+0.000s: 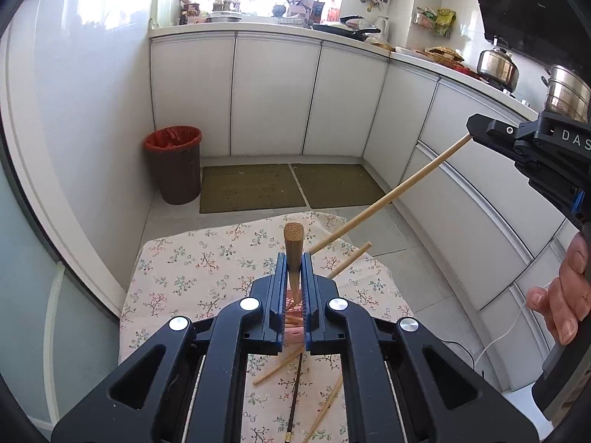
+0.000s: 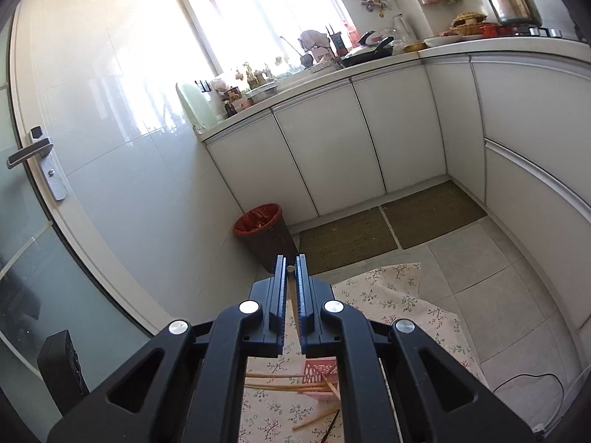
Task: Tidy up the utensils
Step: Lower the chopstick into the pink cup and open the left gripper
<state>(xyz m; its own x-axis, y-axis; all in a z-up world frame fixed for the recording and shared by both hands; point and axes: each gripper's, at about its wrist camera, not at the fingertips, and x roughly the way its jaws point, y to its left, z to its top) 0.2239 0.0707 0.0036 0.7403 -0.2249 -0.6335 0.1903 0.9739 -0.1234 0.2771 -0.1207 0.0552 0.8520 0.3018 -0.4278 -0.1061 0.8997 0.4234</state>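
My left gripper [image 1: 294,258] is shut on a thick wooden chopstick [image 1: 293,245] that points up and away, above the floral-cloth table [image 1: 192,269]. A pink basket [image 1: 295,334] with chopsticks in it shows below between the fingers. My right gripper [image 1: 471,129] comes in from the right, shut on a long light chopstick [image 1: 388,193] that slants down toward the table. In the right wrist view the right gripper [image 2: 291,269] holds that chopstick [image 2: 293,306] end-on; the pink basket [image 2: 319,373] lies below. Loose chopsticks [image 1: 277,367] and a dark one [image 1: 293,402] lie on the cloth.
A brown bin with a red liner [image 1: 173,164] stands on the floor at the left wall. White cabinets [image 1: 273,92] run along the back and right, with pots [image 1: 496,64] on the counter. Green mats [image 1: 288,186] lie on the tiled floor. A cable [image 2: 528,384] lies at right.
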